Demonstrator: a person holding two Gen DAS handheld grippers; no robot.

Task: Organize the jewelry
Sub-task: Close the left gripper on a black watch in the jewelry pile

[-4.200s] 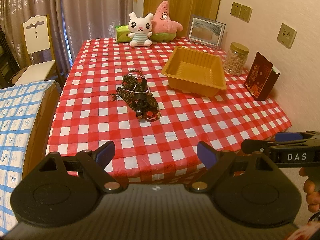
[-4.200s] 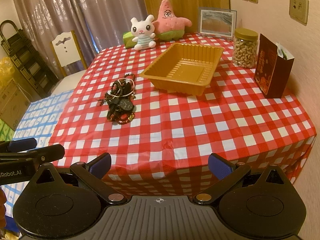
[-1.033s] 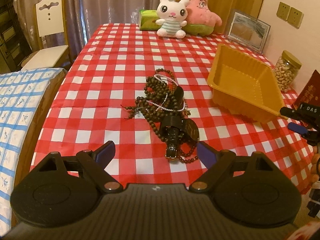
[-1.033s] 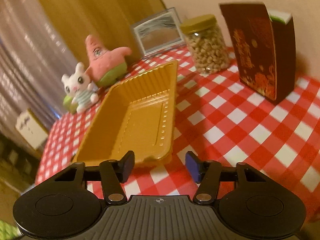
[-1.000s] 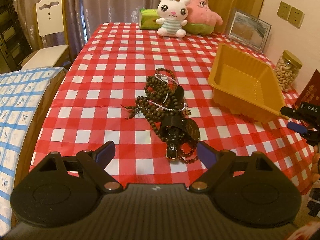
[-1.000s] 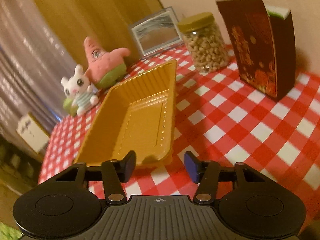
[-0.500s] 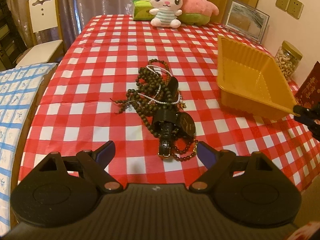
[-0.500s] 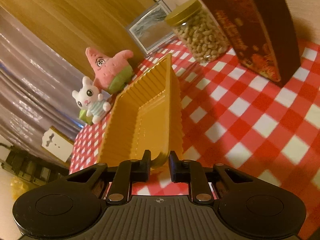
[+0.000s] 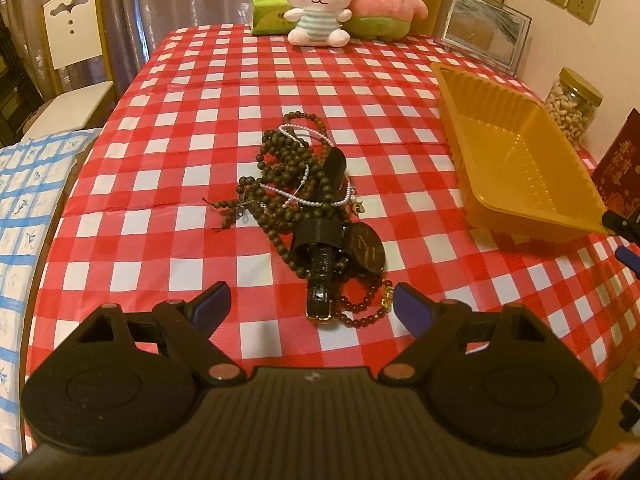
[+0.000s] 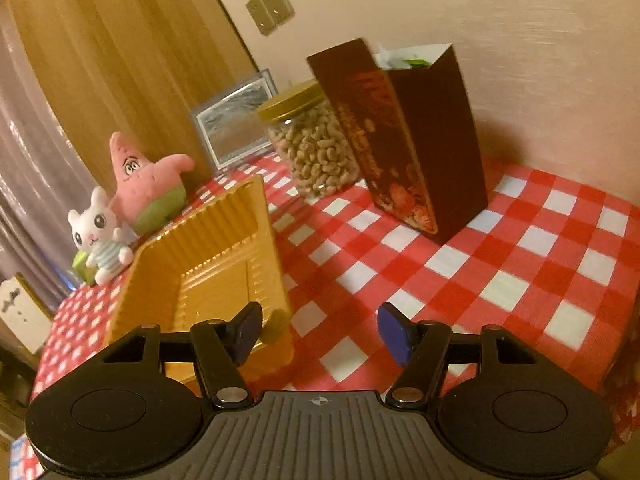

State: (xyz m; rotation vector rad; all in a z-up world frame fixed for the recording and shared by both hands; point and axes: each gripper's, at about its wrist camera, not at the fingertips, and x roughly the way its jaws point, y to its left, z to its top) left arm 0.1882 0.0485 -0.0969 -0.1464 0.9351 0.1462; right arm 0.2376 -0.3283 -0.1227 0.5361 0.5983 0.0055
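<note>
A tangle of jewelry [image 9: 298, 188] lies mid-table on the red checked cloth: dark bead strings, a thin pearl chain, a black watch [image 9: 324, 276] and a reddish bead bracelet [image 9: 366, 306]. My left gripper [image 9: 310, 308] hovers just before the watch, open and holding nothing. A yellow plastic tray [image 9: 516, 168] sits to the right. My right gripper [image 10: 320, 328] is at the tray's [image 10: 208, 264] near corner with its jaws opening. The corner lies beside the left finger [image 10: 246, 330], and no pad presses on it. The right gripper [image 9: 622, 240] shows at the right edge.
A jar of nuts [image 10: 316, 148] and a dark red gift bag [image 10: 404, 140] stand by the wall right of the tray. Two plush toys [image 9: 320, 4], a tissue pack and a picture frame [image 9: 486, 32] line the far edge. A chair [image 9: 72, 60] and blue checked cloth [image 9: 24, 208] are left.
The right gripper closed on the tray's near corner half a second ago and has now opened off it, swinging right. The left gripper drew closer to the jewelry pile.
</note>
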